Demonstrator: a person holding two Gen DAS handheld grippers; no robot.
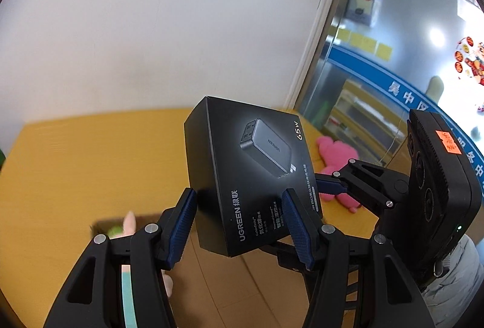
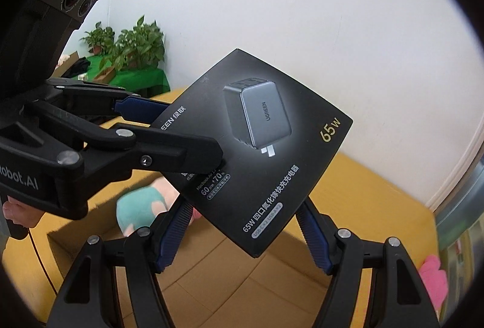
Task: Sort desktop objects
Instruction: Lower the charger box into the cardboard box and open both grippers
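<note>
Evidently mid-handover, the box [image 1: 251, 176] hangs above the worktop [image 1: 75, 164], clamped by the left gripper [image 1: 242, 222]. The right gripper's [image 2: 242, 234] fingers straddle its six o'clock corner, contact unclear. A carton [image 2: 211, 282] waits below.

The charger box [image 1: 251, 173] is black with white lettering, a grey charger picture and gold "65W". The bench [image 1: 90, 158] is yellow. A soft toy [image 1: 335, 158] is pink; another [image 2: 139, 210] is teal and pale pink. The jaws carry ribbed blue pads [image 1: 181, 225].
</note>
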